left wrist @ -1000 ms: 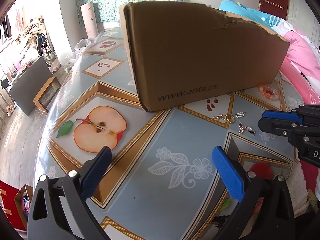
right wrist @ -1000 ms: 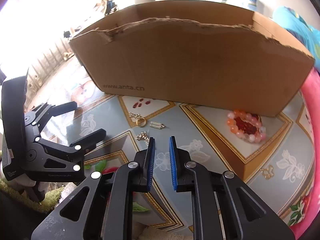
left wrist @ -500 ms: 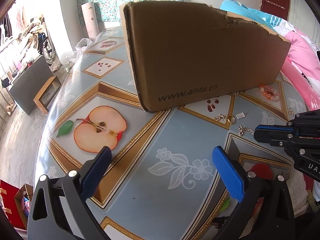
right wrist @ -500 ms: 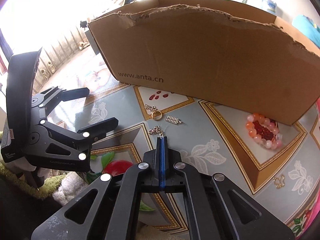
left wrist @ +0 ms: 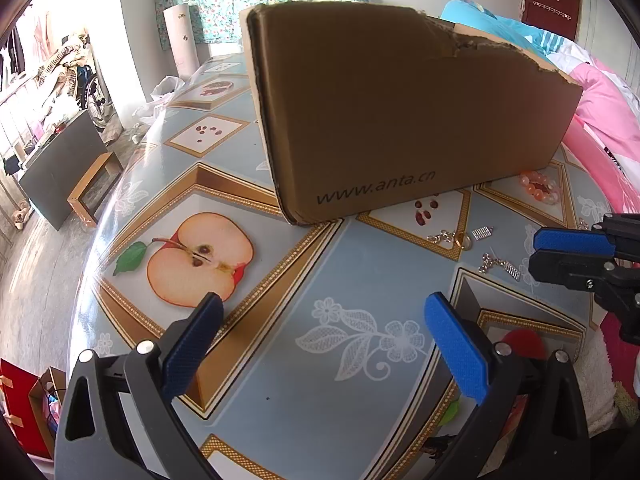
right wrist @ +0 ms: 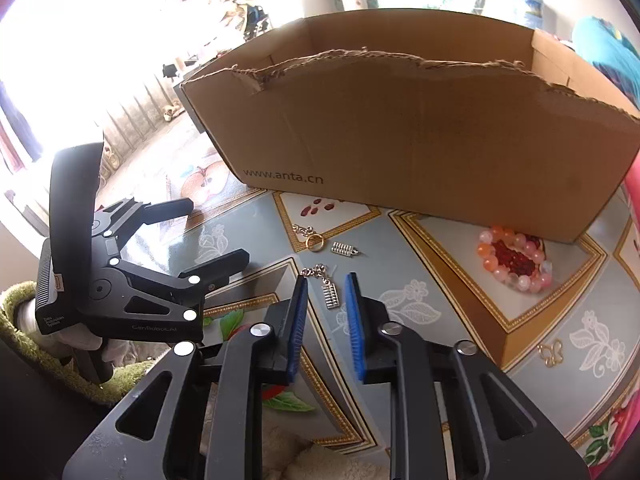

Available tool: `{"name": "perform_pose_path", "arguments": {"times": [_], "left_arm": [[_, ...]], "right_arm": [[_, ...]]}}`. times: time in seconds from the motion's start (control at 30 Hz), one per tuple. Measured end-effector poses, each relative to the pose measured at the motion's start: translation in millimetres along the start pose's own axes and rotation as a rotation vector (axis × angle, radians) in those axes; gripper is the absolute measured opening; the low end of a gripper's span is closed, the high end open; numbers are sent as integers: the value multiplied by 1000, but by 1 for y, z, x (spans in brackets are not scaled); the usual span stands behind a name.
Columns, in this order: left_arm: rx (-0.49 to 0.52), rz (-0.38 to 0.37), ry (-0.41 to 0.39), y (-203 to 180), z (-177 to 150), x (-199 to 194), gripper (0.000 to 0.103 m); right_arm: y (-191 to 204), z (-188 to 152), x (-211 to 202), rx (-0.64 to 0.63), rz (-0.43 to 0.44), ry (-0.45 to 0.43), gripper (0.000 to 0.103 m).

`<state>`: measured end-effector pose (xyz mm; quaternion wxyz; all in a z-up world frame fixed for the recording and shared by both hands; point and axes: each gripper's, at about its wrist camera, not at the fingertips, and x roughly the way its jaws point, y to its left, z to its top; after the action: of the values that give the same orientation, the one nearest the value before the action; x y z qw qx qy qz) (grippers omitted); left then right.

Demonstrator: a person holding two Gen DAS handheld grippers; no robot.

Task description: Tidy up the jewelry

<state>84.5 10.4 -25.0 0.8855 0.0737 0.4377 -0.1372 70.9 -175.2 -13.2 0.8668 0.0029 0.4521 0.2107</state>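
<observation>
A torn cardboard box (right wrist: 420,128) stands on the patterned table (left wrist: 352,320). In front of it lie a silver chain pendant (right wrist: 326,286), a gold ring with chain (right wrist: 310,238), a small silver spring charm (right wrist: 344,249), a pink bead bracelet (right wrist: 514,260) and a gold butterfly charm (right wrist: 552,354). My right gripper (right wrist: 326,284) is slightly open, its blue pads either side of the silver pendant, just above the table. It also shows in the left wrist view (left wrist: 536,254). My left gripper (left wrist: 320,312) is wide open and empty over the table, left of the jewelry.
The box (left wrist: 400,112) fills the back of the table. A pink and blue quilt (left wrist: 600,92) lies to the right. The table's rounded edge drops off at the left, with a dark board and wooden frame (left wrist: 76,168) on the floor below.
My right gripper shut fully half a second ago and has now opened a little, with the silver pendant lying between its pads. The left gripper has stayed still.
</observation>
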Motion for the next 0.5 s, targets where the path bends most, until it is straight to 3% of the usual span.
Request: {"name": "perform_pose_path", "arguments": {"times": [0.33, 0.37, 0.4, 0.5], "left_arm": [[-1, 0, 0, 0, 0, 0, 99], [0, 0, 0, 0, 0, 0, 99], [0, 0, 0, 0, 0, 0, 99], [1, -1, -2, 0, 0, 0, 99]], "right_arm": [[16, 3, 29, -121, -40, 17, 19], [17, 2, 29, -136, -47, 19, 16], [16, 2, 25, -151, -58, 22, 5], [13, 1, 23, -142, -50, 23, 2]]}}
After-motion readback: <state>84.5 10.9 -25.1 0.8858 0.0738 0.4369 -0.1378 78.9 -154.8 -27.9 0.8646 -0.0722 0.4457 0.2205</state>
